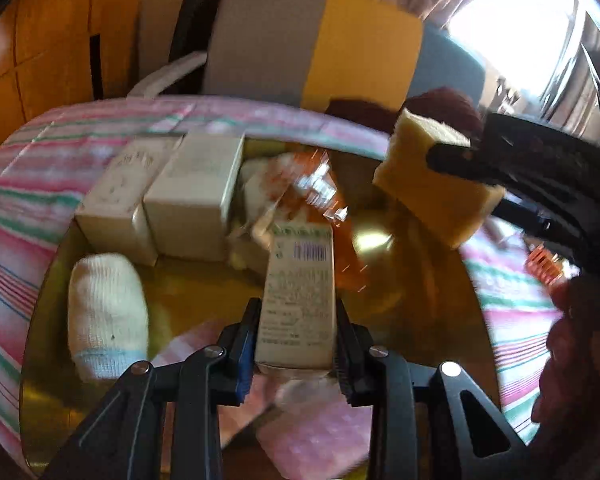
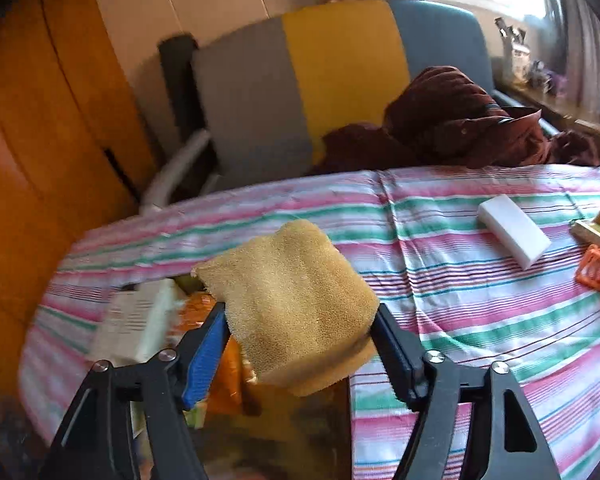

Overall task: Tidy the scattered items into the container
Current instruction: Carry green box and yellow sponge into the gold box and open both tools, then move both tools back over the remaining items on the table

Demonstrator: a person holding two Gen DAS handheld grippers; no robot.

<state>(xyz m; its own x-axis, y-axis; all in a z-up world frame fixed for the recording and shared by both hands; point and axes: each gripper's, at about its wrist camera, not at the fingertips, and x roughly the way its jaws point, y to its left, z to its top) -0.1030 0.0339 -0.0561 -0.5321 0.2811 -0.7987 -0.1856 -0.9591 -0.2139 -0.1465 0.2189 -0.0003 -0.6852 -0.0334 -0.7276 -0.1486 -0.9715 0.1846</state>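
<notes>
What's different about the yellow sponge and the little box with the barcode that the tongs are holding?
The yellow sponge is soft and squashed in the right tongs; the barcode box is stiff, with straight edges, in the left tongs. The sponge is plain yellow; the box is pale with small print. The sponge is thick and chunky; the box is long and narrow. Both are clamped between tongs over the gold container.

Printed carton [image 1: 296,300], yellow sponge [image 2: 296,312] above gold container [image 1: 412,280].
</notes>
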